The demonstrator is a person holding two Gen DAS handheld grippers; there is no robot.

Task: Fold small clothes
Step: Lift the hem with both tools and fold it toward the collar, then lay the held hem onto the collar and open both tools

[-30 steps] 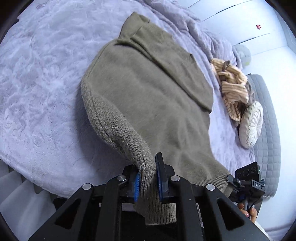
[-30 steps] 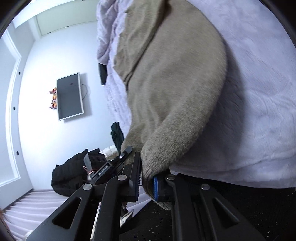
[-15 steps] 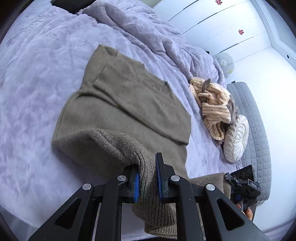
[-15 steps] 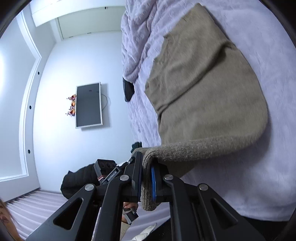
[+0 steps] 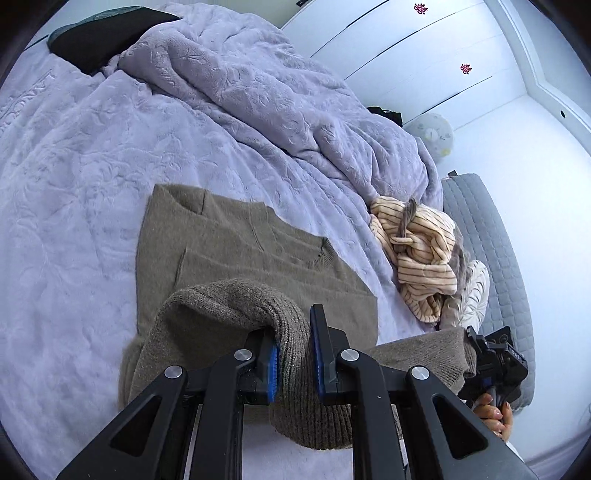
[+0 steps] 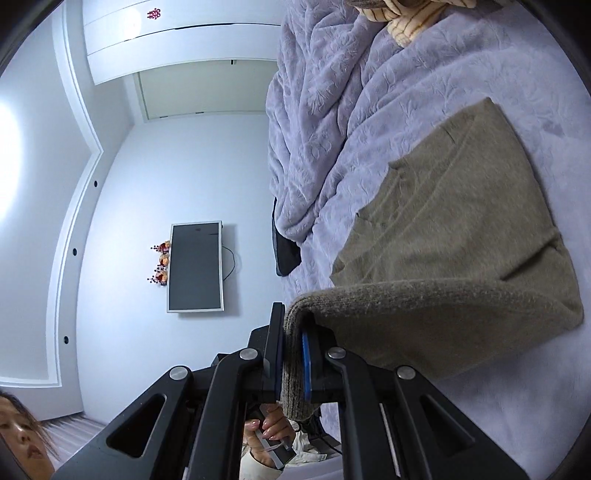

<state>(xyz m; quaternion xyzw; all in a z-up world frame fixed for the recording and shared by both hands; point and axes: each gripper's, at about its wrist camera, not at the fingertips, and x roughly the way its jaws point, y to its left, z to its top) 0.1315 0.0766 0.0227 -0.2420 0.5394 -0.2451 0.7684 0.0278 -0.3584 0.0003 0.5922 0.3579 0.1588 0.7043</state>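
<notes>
Two grippers [image 5: 293, 354] [image 6: 291, 360], one olive sweater [image 5: 236, 258], one striped garment [image 5: 421, 254]

Little readable text on the bed

Embossed capital letters run along the left edge of the lilac bedspread [image 5: 44, 155], too distorted to read; the red emblems [image 5: 420, 8] on the wardrobe doors stay illegible.

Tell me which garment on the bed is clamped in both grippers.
The olive-brown sweater, its ribbed hem pinched by the left gripper and right gripper. The striped cream garment lies crumpled, untouched, near the blanket.
</notes>
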